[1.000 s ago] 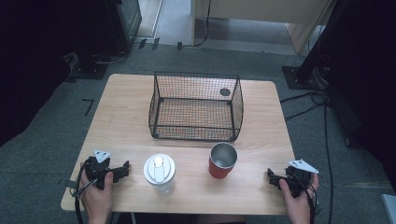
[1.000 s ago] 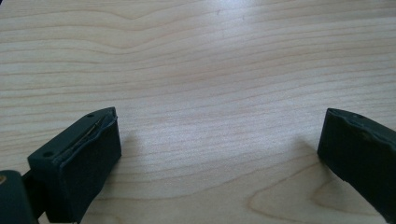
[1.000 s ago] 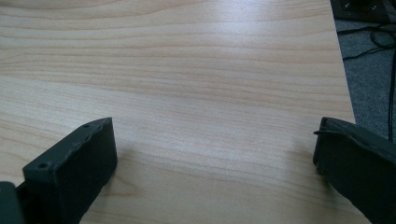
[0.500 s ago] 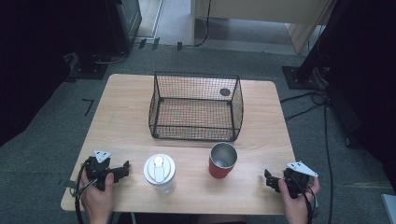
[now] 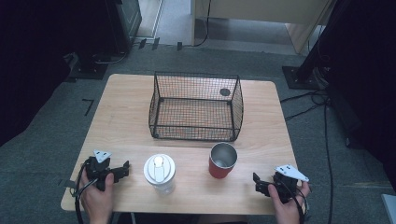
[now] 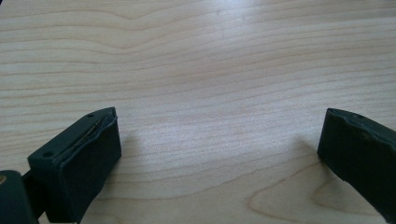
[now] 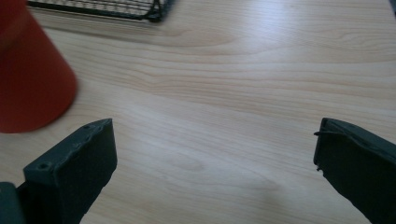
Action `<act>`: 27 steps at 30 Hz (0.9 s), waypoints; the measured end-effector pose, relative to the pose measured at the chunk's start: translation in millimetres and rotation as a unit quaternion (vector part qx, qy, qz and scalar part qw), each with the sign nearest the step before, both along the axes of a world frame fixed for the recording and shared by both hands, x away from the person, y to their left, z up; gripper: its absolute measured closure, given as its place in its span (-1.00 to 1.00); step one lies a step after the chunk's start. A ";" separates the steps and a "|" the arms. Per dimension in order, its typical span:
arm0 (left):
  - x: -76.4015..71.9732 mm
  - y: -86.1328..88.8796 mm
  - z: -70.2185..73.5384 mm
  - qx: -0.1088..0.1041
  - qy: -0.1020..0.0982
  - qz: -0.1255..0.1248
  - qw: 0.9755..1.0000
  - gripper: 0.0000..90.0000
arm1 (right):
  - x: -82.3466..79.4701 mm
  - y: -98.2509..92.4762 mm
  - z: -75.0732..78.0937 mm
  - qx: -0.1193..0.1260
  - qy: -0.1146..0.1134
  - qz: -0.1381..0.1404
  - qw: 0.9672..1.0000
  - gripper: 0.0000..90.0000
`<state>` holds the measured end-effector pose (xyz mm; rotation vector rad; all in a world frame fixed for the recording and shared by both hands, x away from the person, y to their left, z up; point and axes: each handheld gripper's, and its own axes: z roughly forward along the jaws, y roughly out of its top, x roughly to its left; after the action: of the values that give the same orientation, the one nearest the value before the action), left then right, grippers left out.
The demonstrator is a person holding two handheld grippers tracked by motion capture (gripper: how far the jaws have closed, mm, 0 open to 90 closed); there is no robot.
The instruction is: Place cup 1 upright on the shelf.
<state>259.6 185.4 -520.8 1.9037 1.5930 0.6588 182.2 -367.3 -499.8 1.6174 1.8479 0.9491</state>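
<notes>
A black wire basket [image 5: 196, 108] stands empty on the middle of the wooden table [image 5: 126, 116]. In front of it sit a red cup with a metal inside [image 5: 222, 161] and a clear jar with a white lid [image 5: 159, 172]. My left gripper [image 5: 124, 170] rests at the table's front left, open and pointing at the jar; its jaws [image 6: 219, 126] frame bare wood. Over at the front right my right gripper [image 5: 257, 183] is open too, pointing left. In the right gripper view the red cup [image 7: 32, 79] is ahead on the left of the open gripper [image 7: 214, 133].
A corner of the basket [image 7: 116, 8] shows at the top of the right gripper view. A small dark round spot [image 5: 225, 92] lies at the basket's far right. Dark stands and cables [image 5: 308, 95] surround the table on the grey floor.
My right gripper has shifted slightly left, toward the red cup. The left gripper, the cup, the jar and the basket have stayed where they were.
</notes>
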 end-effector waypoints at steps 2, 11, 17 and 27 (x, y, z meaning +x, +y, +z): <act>0.0 0.0 0.0 0.000 0.000 0.000 1.000 -1.00 | -2.0 6.0 1.5 0.002 -0.002 0.008 1.000 -1.00; 0.0 0.0 0.0 0.000 0.000 0.000 1.000 -1.00 | -9.8 31.2 6.0 0.010 -0.012 0.043 0.999 -1.00; 0.0 0.0 0.0 0.000 0.000 0.000 1.000 -1.00 | -9.3 41.2 4.7 0.015 -0.007 0.057 0.998 -1.00; 0.0 0.0 0.0 0.000 0.000 0.000 1.000 -1.00 | -9.6 52.7 4.8 0.029 -0.006 0.075 0.997 -1.00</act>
<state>259.6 185.4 -520.8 1.9033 1.5931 0.6588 172.6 -314.6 -495.0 1.5187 1.9729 1.0848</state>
